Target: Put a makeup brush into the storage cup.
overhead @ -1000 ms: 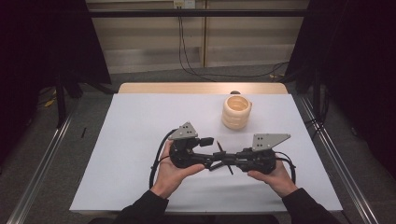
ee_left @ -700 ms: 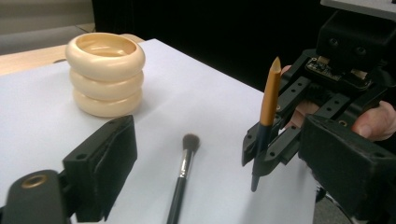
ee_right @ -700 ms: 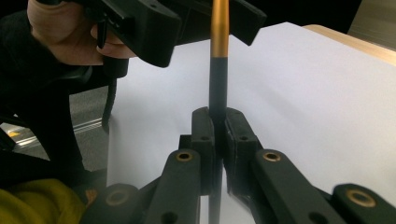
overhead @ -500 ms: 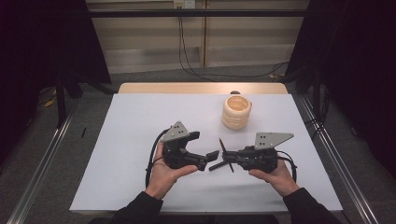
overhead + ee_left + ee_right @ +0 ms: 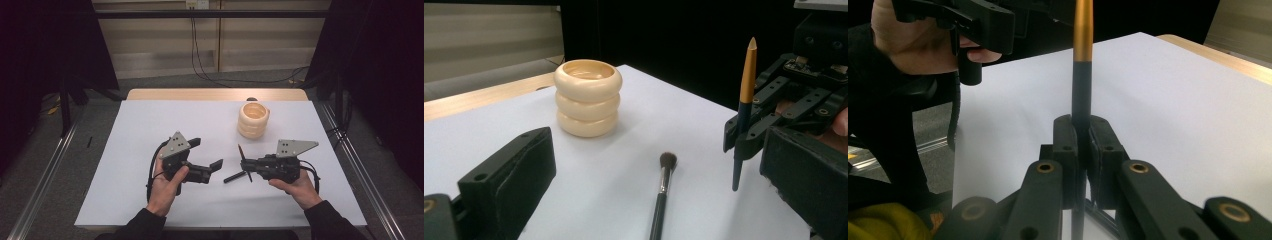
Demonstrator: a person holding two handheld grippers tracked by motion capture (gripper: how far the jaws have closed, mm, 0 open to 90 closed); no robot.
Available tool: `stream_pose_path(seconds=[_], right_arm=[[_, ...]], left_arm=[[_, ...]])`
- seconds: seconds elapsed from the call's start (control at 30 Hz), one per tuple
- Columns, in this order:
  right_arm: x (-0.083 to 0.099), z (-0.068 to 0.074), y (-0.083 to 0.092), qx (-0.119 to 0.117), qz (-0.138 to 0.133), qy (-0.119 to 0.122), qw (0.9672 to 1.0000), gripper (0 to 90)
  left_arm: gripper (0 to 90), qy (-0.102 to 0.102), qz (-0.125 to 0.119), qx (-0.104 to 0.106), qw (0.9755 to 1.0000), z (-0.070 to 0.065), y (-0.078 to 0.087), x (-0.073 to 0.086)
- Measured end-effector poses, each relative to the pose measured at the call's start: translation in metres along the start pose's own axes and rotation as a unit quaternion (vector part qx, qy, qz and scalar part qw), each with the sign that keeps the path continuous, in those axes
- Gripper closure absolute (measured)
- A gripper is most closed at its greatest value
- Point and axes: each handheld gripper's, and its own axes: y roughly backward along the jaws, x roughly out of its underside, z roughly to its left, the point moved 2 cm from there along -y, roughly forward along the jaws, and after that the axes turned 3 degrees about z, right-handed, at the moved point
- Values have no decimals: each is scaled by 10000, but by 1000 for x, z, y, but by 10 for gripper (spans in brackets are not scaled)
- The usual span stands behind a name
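The right tool [image 5: 248, 169] is clamped tight on a slim black pencil-like stick with a gold end [image 5: 744, 107], which stands crosswise in the jaws; in the right gripper view [image 5: 1082, 150] the two pads press flat against its dark shaft. Just beside that stick, on the side toward the left hand, a makeup brush [image 5: 235, 176] lies flat on the white table [image 5: 150, 120], free of both tools; the left gripper view shows its bristle tip [image 5: 667, 160] pointing toward the cream ringed holder [image 5: 253, 120], which stands upright well beyond the stick, toward the far edge of the table.

The left tool [image 5: 210, 157] stands wide open with nothing between its jaws, which have just been opening. A second ago it was close against the right tool, jaws meeting around the brush between the two hands; now it has drawn away from the stick toward the person's left, and the brush that was held between the tools rests on the table. The right hand [image 5: 295, 185] has kept its place near the holder.
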Motion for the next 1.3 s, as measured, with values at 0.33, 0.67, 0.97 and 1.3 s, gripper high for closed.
stream_pose_path(seconds=[0.33,0.67,0.97,1.3], right_arm=[[-1,-1,2,58,-25,8,10000,835],[-1,-7,9,214,-127,-131,9996,835],[-2,-10,10,320,-169,-203,9991,835],[-3,-18,16,510,-209,-259,9981,835]], left_arm=[[13,-76,3,-357,9993,11,23,16],[20,-49,-81,-557,9984,19,39,31],[14,-178,-19,-768,9969,24,54,44],[9,-155,-100,-874,9960,33,72,58]])
